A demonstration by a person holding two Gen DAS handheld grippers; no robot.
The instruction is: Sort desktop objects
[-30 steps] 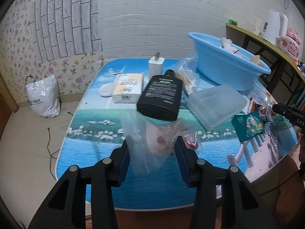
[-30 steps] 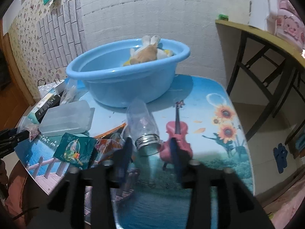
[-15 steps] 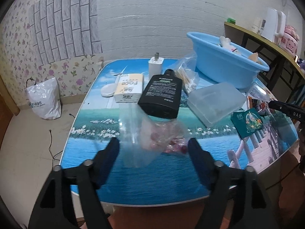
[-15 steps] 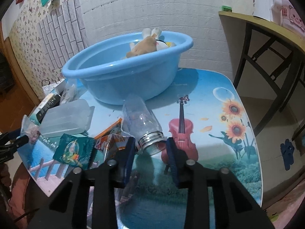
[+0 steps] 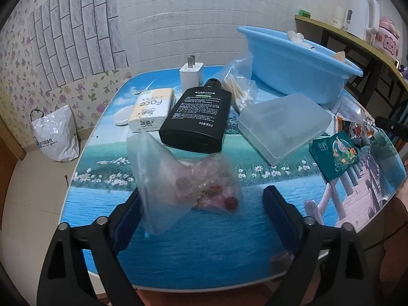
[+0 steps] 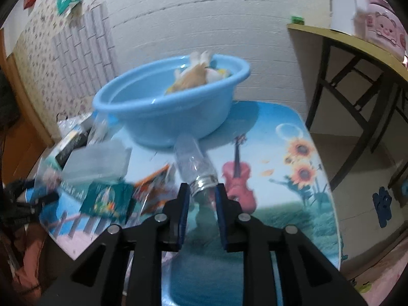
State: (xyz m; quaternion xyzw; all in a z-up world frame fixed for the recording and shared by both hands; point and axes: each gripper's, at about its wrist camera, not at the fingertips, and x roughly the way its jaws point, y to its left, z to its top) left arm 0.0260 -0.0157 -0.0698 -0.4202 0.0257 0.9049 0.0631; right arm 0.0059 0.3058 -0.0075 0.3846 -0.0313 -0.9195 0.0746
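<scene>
- Left gripper (image 5: 201, 204): jaws spread wide, just been opening. Clear plastic bag (image 5: 183, 178) with red and pink bits inside lies on the table (image 5: 204, 250) between the fingers; the left edge of the bag overlaps the left finger, right finger clear of it. No pinch.
- Right gripper (image 6: 202, 193): jaws pinching the clear bottle (image 6: 193, 160) just past its metal-ringed neck. Bottle points away from the gripper toward the blue basin (image 6: 168, 112); its far end sits just in front of the basin wall. View is blurred.
- Basin holds a stuffed toy (image 6: 193, 74), near the wall side of the table.
- Behind the bag, left wrist view: black flat bottle (image 5: 199, 119) lying label up, its near end touching the bag.
- Left of it: a yellow-white tissue pack (image 5: 151, 113), a white disc (image 5: 122, 118) beside that.
- White charger plug (image 5: 191, 75) stands upright behind the black bottle.
- Bag of cotton swabs (image 5: 239, 89) between the black bottle and the basin.
- Frosted plastic box (image 5: 283, 125) right of the black bottle, in front of the basin.
- Green packet (image 5: 336, 155) near the right table edge, snack wrappers (image 5: 357, 130) just beyond it.
- White shopping bag (image 5: 54, 135) on the floor, left of the table.
</scene>
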